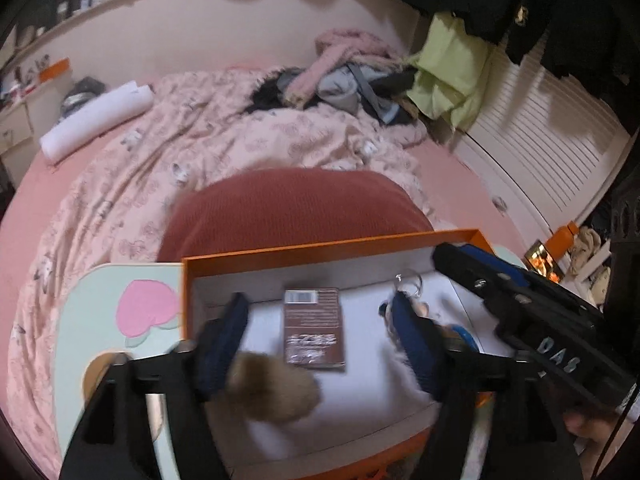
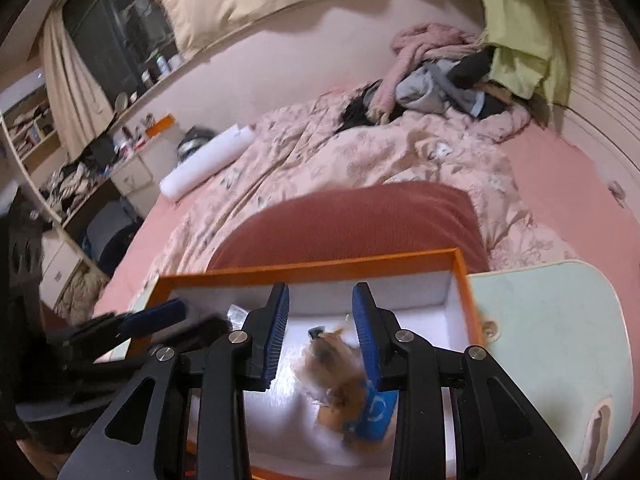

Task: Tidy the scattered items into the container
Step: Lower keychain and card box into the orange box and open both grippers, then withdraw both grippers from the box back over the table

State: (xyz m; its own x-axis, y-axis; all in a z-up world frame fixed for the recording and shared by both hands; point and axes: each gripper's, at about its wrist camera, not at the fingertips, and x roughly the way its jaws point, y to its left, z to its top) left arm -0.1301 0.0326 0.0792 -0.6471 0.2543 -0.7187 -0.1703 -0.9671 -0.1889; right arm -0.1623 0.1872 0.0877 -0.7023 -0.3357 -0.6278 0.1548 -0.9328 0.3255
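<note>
Two tongs: both hang over the orange box (image 1: 320, 246), pointing steeply down into it, which suits dropping things in rather than reaching for more.
Left tongs (image 1: 320, 340): jaws wide apart and gripping nothing; a blurred brown fur pompom (image 1: 274, 388) sits just below the left pad, over the white floor of the box. By its blur I judge it loose and falling or just landed.
Right tongs (image 2: 320, 332): jaws parted only a little; a small tan plush toy with a blue part (image 2: 344, 384) lies between and below them, against the right pad. Whether that pad presses it I cannot tell; it looks let go, smeared with motion.
Brown packet (image 1: 314, 328): flat on the box floor, near the middle, label up, clear of both tongs.
Key ring (image 1: 408, 282): by the far right of the box interior, seen past the left tongs' right pad; detail too blurred to say more.
Box position: on a pale green worktop (image 2: 552, 320), near its far edge, with bare worktop left and right of it.
Beyond the worktop: a red cushion (image 1: 296, 208) just behind the box, then a bed with a pink patterned quilt (image 1: 200, 148).
Task state, as I judge it: several items already in the box; none visible on the bare worktop.
</note>
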